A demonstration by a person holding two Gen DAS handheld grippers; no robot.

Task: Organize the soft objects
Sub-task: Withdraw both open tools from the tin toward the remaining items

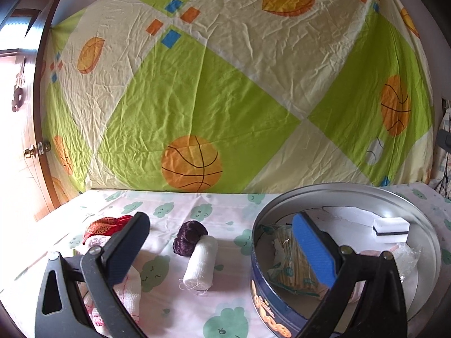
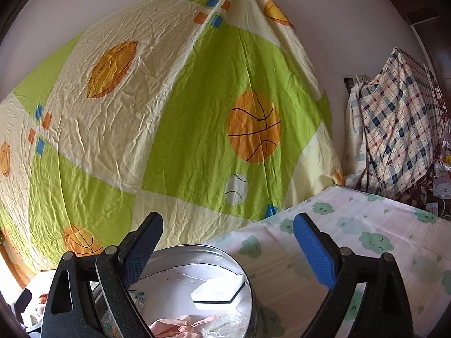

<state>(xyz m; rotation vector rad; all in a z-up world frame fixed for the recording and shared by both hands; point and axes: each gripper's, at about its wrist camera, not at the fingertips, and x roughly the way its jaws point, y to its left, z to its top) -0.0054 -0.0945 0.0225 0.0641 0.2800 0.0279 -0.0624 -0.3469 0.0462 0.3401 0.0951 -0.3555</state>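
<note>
Both grippers hang over the cloud-print tablecloth (image 1: 180, 295), each with its fingers spread wide and nothing between them. The left gripper (image 1: 222, 250) sits low above the near part of the table. Between its fingers, lying on the cloth, is a rolled white gauze bandage (image 1: 198, 262), and a dark purple bundle of yarn (image 1: 190, 236) touches the roll's far end. Further left, partly hidden behind the left finger, is a red patterned cloth (image 1: 105, 225) with pinkish-white fabric (image 1: 129, 290) nearer to it. To the right stands a round blue cookie tin (image 1: 282, 304), open at the top. Inside it lie a white sponge with a dark layer (image 1: 390, 226), a packet of straw-coloured sticks (image 1: 293, 264) and some clear plastic wrap (image 1: 406, 256).

The right gripper (image 2: 228, 256) hovers above the tin's (image 2: 197, 253) far rim, tilted. In that view a pink fabric piece (image 2: 174, 326) lies in the tin, near the sponge (image 2: 217, 293). A basketball-print sheet (image 2: 169, 129) hangs behind the table, and a plaid cloth (image 2: 394, 129) is draped at far right.
</note>
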